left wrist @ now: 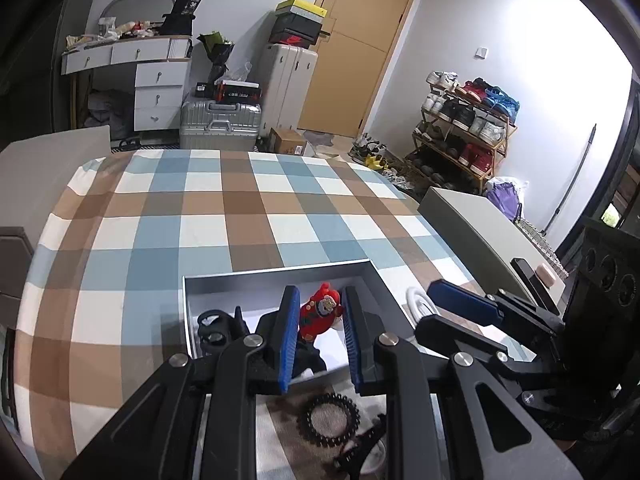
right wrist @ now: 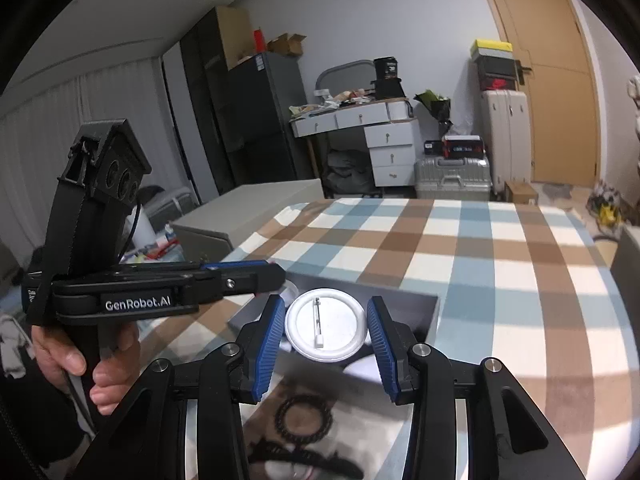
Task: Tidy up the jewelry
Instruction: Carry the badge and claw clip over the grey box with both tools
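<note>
Both pieces are in the air over the box (left wrist: 276,273), so the step in hand looks like carrying jewelry to it. The box is an open grey one lying on the checked bench (left wrist: 200,200).

The left hand-held gripper (left wrist: 320,295) appears clamped on a red charm (left wrist: 322,313), which fills the narrow gap between the blue pads above the middle of the box. The right hand-held gripper (right wrist: 326,307) is closed on a white badge (right wrist: 326,326). The badge's pin-back faces the camera and its rim meets both pads, at the box's right side.

The next move probably calls for lowering each piece to a free patch of the box floor and parting the jaws only once it is low. The two tools are close together, so one should go first. The badge is gripped by its thin rim and could swivel or slip.

Count:
- one box
- one red charm
- one badge
- two hand-held grippers
- one black spiral hair tie (left wrist: 332,420), on the bench just outside the box's near wall
- one black claw clip (left wrist: 362,450), beside that tie
- dark pieces (left wrist: 214,328) inside the box at its left; I cannot tell how many
</note>
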